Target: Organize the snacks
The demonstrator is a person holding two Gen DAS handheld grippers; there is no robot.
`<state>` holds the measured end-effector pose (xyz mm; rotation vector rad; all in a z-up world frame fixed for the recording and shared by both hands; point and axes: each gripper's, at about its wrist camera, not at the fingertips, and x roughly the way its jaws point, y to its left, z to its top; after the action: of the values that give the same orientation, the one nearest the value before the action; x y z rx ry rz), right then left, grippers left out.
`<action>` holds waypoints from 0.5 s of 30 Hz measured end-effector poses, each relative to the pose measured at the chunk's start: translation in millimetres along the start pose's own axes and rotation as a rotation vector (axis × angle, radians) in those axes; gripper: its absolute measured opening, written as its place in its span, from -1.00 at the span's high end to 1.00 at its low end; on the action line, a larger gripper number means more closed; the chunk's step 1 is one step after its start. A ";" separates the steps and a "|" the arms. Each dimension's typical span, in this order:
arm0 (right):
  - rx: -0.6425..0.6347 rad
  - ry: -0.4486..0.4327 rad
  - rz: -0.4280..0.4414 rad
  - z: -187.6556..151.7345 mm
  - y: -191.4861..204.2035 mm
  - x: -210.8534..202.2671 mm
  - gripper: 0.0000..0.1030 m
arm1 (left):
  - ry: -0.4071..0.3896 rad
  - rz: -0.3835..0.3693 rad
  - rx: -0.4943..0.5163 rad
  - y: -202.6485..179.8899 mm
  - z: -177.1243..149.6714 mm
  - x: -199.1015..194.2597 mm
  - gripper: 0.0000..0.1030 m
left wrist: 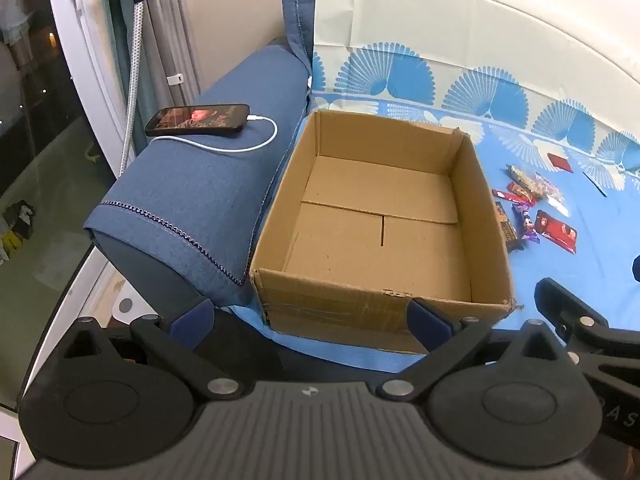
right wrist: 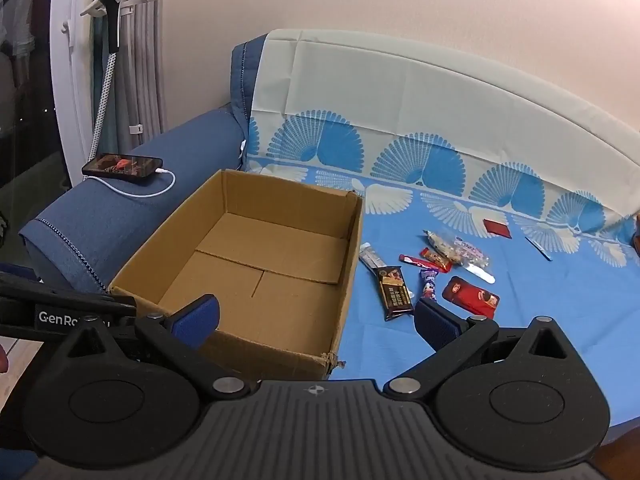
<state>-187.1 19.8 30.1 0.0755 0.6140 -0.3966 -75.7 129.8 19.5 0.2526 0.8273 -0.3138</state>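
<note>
The right gripper [right wrist: 316, 316], fingers apart and empty, sits lower centre; the snacks [right wrist: 436, 276] lie just above its right finger, the dark bar's [right wrist: 395, 293] long axis running up-frame. The left gripper [left wrist: 310, 320], also spread, faces the empty box [left wrist: 380, 216], farther from them. Wrapper labels are unreadable.

Scattered snacks [right wrist: 436, 268] beside open cardboard box [right wrist: 240, 280]

**Around the sofa**

A phone [left wrist: 198, 120], screen lit, lies on the blue sofa armrest [left wrist: 192, 196] at the left, with a white charging cable [left wrist: 256, 140] plugged into its right end. A blue cloth with fan patterns [right wrist: 540, 300] covers the seat. Far left, a garment steamer head [right wrist: 106, 4] hangs by grey curtains [right wrist: 146, 76].
</note>
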 end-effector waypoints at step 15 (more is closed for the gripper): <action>-0.007 0.004 -0.002 1.0 -0.9 3.8 -1.00 | 0.012 0.006 0.011 -3.9 -2.2 1.9 -0.99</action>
<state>-184.1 17.5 28.8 0.0693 0.6189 -0.3960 -77.5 126.6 16.3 0.2679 0.8371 -0.3114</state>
